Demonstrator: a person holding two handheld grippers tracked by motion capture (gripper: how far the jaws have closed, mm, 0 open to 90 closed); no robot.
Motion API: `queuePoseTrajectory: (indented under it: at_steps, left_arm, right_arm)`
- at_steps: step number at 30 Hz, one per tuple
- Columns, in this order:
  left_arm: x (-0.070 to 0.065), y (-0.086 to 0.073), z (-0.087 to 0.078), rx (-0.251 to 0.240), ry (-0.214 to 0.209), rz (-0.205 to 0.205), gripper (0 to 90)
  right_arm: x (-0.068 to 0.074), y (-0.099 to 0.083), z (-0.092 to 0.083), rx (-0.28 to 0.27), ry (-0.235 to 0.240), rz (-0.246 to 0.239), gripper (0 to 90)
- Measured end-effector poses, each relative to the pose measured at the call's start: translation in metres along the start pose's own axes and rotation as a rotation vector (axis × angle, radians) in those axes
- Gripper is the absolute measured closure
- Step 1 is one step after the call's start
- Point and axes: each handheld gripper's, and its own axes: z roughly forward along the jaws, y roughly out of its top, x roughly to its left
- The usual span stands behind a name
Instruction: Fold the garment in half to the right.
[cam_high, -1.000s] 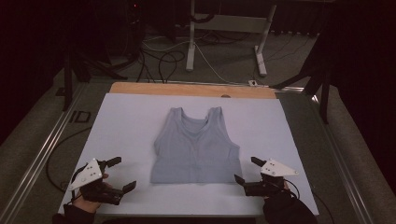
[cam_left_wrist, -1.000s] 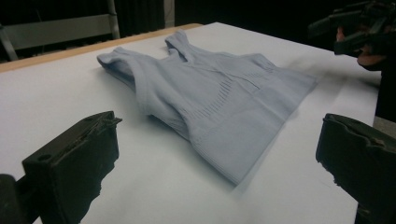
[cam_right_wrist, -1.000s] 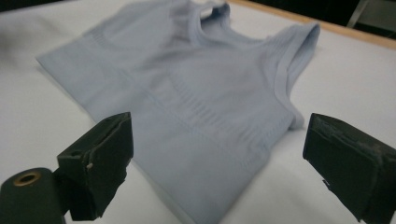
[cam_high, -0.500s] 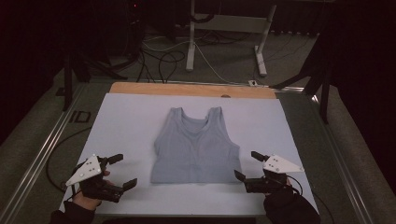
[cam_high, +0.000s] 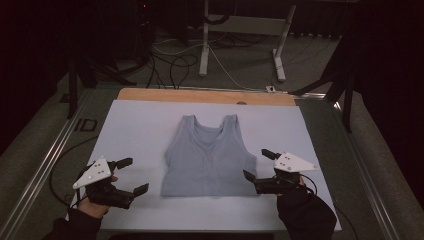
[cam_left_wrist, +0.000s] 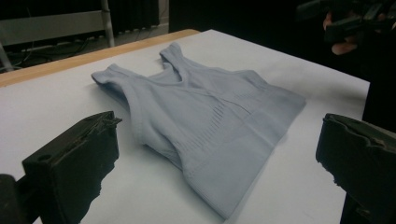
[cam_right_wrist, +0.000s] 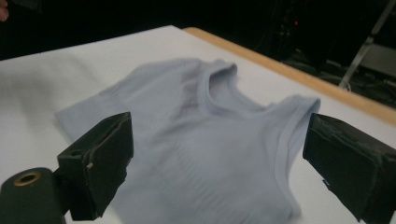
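Both grippers are drifting only slightly compared with a second ago: the left gripper (cam_high: 129, 176) is easing a little outward and toward the near edge, while the right gripper (cam_high: 257, 165) is sliding a touch closer to the garment's lower corner. Neither is touching cloth yet. The pale blue-grey ribbed knit tank top (cam_high: 210, 157) is lying flat and face up in the middle of the white table cover (cam_high: 135, 125), straps pointing to the far wooden edge (cam_high: 200, 96), hem toward the person, exactly where it was lying before.

Each claw is standing wide open and holding nothing. From the left gripper view, the tank top (cam_left_wrist: 205, 121) is sitting between the spread jaws but well ahead of them; from the right gripper view the garment (cam_right_wrist: 201, 140) is lying just beyond the jaws, its side edge nearest.

Judging from this, the work is still at the approach stage: the hands are lining up on either side of the hem, probably for a pinch at the two lower corners, with the right side closer to contact.
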Motion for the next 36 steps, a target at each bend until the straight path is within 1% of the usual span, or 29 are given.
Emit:
queuePoseTrajectory:
  at_steps: [1,3,4,5,9,12,15,16,17,19,21,22,23,24,27,28,29,30,32,33,34,35,36]
  left_arm:
    - [0.0,0.001,0.001,0.004,0.003,-0.004,0.0]
    - [0.0,0.004,0.002,0.008,0.005,-0.006,0.0]
    - [0.0,0.005,0.003,0.015,0.012,-0.005,0.0]
    - [0.0,0.006,0.004,0.02,0.019,-0.003,0.0]
    - [0.0,0.011,0.008,0.042,0.047,-0.018,0.0]
    - [-0.001,0.014,0.012,0.056,0.063,-0.009,0.0]
    - [-0.002,0.017,0.015,0.061,0.068,-0.008,0.0]
    - [-0.003,0.017,0.016,0.066,0.075,-0.005,0.0]
    - [-0.003,0.017,0.018,0.069,0.082,0.0,0.0]
    - [-0.005,0.016,0.021,0.066,0.099,0.0,0.0]
    - [-0.006,0.015,0.025,0.074,0.119,0.006,0.0]
    - [-0.007,0.014,0.028,0.082,0.117,0.001,0.0]
    - [-0.008,0.014,0.029,0.088,0.118,0.0,0.0]
    - [-0.009,0.013,0.032,0.093,0.121,-0.005,0.0]
    - [-0.01,0.011,0.038,0.119,0.119,-0.008,0.0]
    - [-0.01,0.011,0.04,0.125,0.12,-0.009,0.0]
    - [-0.01,0.01,0.042,0.132,0.115,-0.02,0.0]
    - [-0.01,0.009,0.044,0.132,0.109,-0.033,0.0]
    - [-0.009,0.008,0.047,0.149,0.107,-0.044,0.0]
    - [-0.009,0.007,0.05,0.157,0.099,-0.057,0.0]
    - [-0.008,0.006,0.052,0.165,0.095,-0.066,0.0]
    - [-0.008,0.004,0.054,0.168,0.098,-0.074,0.0]
    - [-0.008,0.002,0.056,0.169,0.12,-0.069,0.0]
  right_arm:
    - [0.0,0.002,0.002,-0.005,0.003,0.002,8.6]
    - [-0.001,0.009,0.006,-0.014,0.006,-0.01,8.6]
    - [-0.002,0.015,0.011,-0.019,0.01,-0.016,8.6]
    - [-0.002,0.015,0.011,-0.019,0.01,-0.016,8.6]
    - [-0.003,0.026,0.023,-0.027,0.018,-0.041,8.6]
    - [-0.002,0.034,0.033,-0.032,0.027,-0.044,8.7]
    - [-0.002,0.041,0.044,-0.035,0.038,-0.049,8.7]
    - [-0.001,0.044,0.05,-0.032,0.044,-0.06,8.6]
    - [-0.001,0.044,0.05,-0.032,0.044,-0.06,8.6]
    - [0.0,0.047,0.057,-0.034,0.055,-0.053,8.7]
    - [0.001,0.05,0.065,-0.036,0.061,-0.061,8.7]
    - [0.002,0.051,0.068,-0.035,0.065,-0.059,8.7]
    - [0.003,0.054,0.076,-0.037,0.069,-0.059,8.6]
    - [0.003,0.054,0.076,-0.037,0.069,-0.059,8.6]
    - [0.004,0.059,0.087,-0.038,0.074,-0.06,8.7]
    - [0.005,0.062,0.095,-0.038,0.081,-0.055,8.7]
    - [0.005,0.063,0.098,-0.04,0.084,-0.054,8.7]
    - [0.005,0.063,0.098,-0.04,0.084,-0.054,8.7]
    - [0.005,0.066,0.105,-0.035,0.087,-0.054,8.7]
    - [0.005,0.069,0.113,-0.033,0.086,-0.052,8.7]
    - [0.005,0.069,0.113,-0.033,0.086,-0.052,8.7]
    - [0.005,0.069,0.115,-0.034,0.085,-0.055,8.7]
    - [0.005,0.07,0.118,-0.034,0.084,-0.058,8.7]
